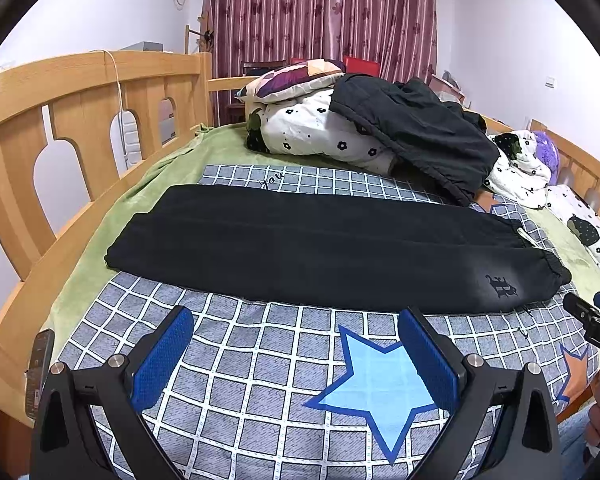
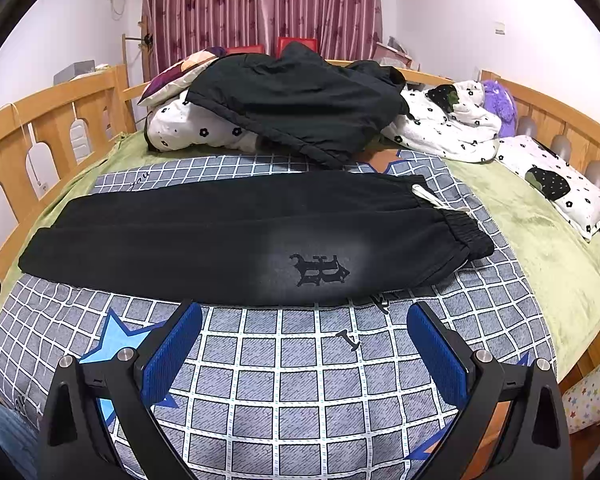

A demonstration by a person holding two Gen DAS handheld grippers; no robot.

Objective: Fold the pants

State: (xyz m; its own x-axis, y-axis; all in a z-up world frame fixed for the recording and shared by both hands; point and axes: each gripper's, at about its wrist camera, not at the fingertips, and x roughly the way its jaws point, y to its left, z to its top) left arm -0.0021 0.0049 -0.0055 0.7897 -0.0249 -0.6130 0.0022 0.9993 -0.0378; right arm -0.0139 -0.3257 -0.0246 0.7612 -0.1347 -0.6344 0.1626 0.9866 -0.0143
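Observation:
Black pants lie flat across the bed, folded lengthwise leg on leg. The elastic waistband is at the right and the leg ends at the left. They also show in the right wrist view, with a dark emblem near the waist and a white drawstring. My left gripper is open and empty, above the sheet just in front of the pants' near edge. My right gripper is open and empty, in front of the emblem. Its tip shows in the left wrist view.
The bed has a grey checked sheet with blue stars over a green blanket. A heap of white flowered bedding under a black jacket lies behind the pants. Wooden rails line both sides. A phone rests at the left edge.

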